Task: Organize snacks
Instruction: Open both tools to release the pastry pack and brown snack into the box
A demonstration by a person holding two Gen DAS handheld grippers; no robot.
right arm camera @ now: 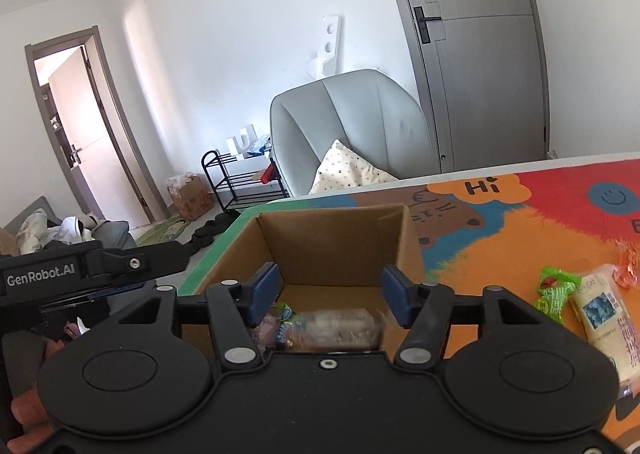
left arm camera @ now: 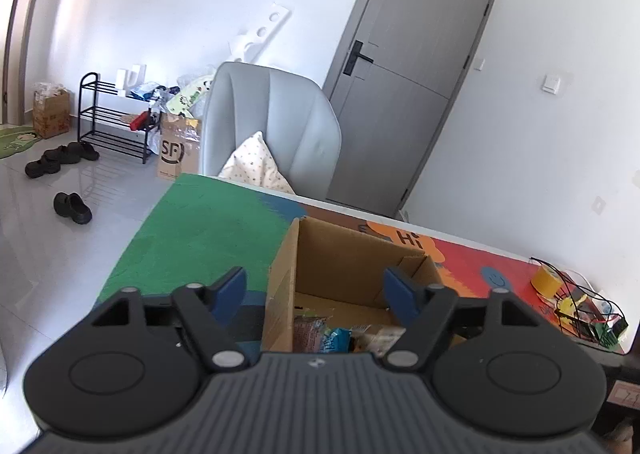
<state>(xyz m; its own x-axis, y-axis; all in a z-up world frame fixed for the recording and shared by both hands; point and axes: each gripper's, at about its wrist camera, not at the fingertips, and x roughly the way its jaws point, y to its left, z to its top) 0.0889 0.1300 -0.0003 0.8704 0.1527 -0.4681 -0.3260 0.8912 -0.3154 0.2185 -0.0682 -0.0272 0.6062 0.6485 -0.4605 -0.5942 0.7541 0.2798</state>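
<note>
Cardboard is the landmark here: an open brown cardboard box (left arm camera: 344, 286) sits on a brightly printed table mat (left arm camera: 208, 230), green at its left and orange and red at its right. Seen from the left wrist camera, the left gripper (left arm camera: 316, 292) hovers above the box's near left corner with its blue-padded fingers spread wide and nothing between them; the box's left wall stands between the fingers. Wrapped snacks (left arm camera: 336, 336) lie on the box floor. Right of the box, at the table edge, a black wire basket (left arm camera: 580, 310) holds a yellow tape roll. Behind the box stand a grey armchair (left arm camera: 276, 121) with a spotted cushion and a grey door (left arm camera: 412, 89).

From the right wrist camera, the right gripper (right arm camera: 330, 296) hangs over the same box (right arm camera: 332, 250), fingers also wide apart and empty. Below them a blurred, clear-wrapped pale packet (right arm camera: 340, 328) rests inside the box beside small colourful wrappers. Right of the box, on the mat, lie a green candy pack (right arm camera: 556, 292), a cream packet (right arm camera: 610, 318) touching it, and an orange wrapper (right arm camera: 628, 262). Left of the box, the other gripper's black body is visible.
</note>
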